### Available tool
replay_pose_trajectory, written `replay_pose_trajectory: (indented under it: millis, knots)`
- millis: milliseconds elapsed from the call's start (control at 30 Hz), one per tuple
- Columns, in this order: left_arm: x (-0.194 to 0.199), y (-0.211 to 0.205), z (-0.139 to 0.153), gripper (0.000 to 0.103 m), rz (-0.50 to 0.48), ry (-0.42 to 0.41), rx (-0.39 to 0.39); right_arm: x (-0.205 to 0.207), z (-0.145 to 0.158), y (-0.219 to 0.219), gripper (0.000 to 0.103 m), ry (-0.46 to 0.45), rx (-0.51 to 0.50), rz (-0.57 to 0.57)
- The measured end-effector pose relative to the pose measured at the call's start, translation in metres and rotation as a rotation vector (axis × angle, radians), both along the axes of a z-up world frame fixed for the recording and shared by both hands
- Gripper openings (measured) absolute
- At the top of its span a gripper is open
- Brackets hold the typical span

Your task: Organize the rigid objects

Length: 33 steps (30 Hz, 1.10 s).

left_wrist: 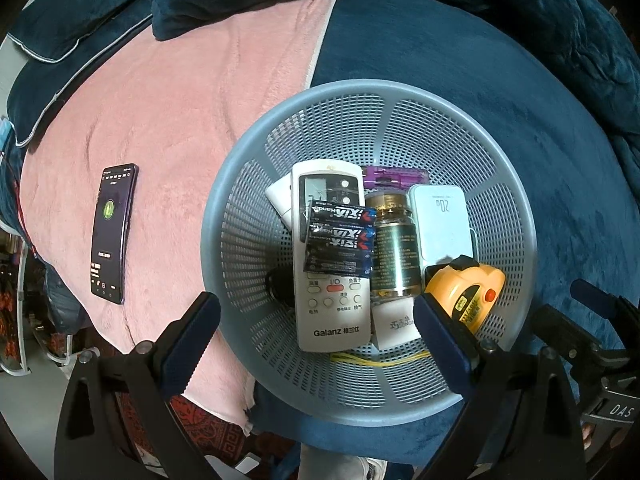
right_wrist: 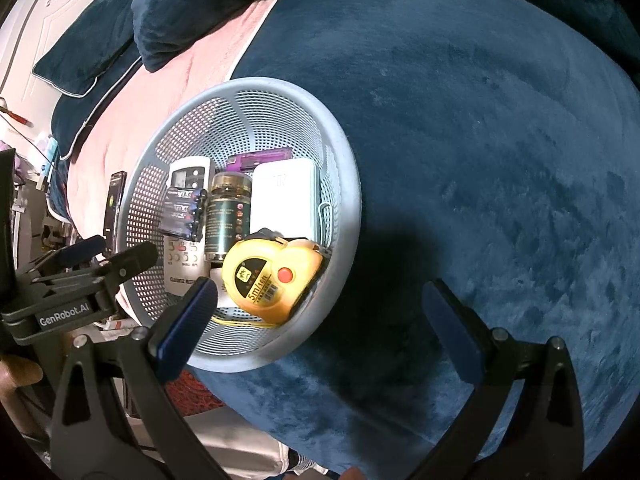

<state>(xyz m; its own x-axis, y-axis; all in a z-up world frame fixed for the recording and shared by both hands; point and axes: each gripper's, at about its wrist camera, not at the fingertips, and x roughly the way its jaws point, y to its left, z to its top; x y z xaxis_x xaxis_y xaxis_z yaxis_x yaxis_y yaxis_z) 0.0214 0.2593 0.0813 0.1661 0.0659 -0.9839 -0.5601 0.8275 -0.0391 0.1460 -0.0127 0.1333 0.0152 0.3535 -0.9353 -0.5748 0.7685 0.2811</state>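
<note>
A grey-blue mesh basket (left_wrist: 240,184) (right_wrist: 344,168) sits on the bed. In it lie a white Galanz remote (left_wrist: 334,320) (right_wrist: 182,258), a pack of batteries (left_wrist: 340,240) (right_wrist: 184,210), a dark jar (left_wrist: 396,248) (right_wrist: 228,216), a white power bank (left_wrist: 442,224) (right_wrist: 282,200), a purple item (left_wrist: 396,176) (right_wrist: 260,159) and a yellow tape measure (left_wrist: 468,292) (right_wrist: 268,280). My left gripper (left_wrist: 316,344) is open and empty above the basket's near side. My right gripper (right_wrist: 328,328) is open and empty over the basket's near right rim.
A phone (left_wrist: 110,236) (right_wrist: 114,204) with its screen lit lies on the pink blanket (left_wrist: 180,120) left of the basket. A dark blue blanket (right_wrist: 480,160) covers the right side. Dark pillows (left_wrist: 60,20) lie at the back.
</note>
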Motion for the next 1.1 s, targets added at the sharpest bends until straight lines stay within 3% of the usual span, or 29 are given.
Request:
replay_pose_trajectory:
  millis: [833,967,1100]
  knots:
    - [0.001,-0.013,0.002,0.098,-0.027,-0.015,0.010,-0.001,-0.001,-0.016,0.103,-0.008,-0.003,-0.016]
    - [0.001,-0.023,0.007,0.098,-0.038,-0.048,0.019,-0.002,-0.003,-0.028,0.103,-0.009,-0.006,-0.031]
    - [0.001,-0.033,0.014,0.098,-0.024,-0.101,-0.020,-0.005,-0.005,-0.045,0.103,-0.010,-0.010,-0.055]
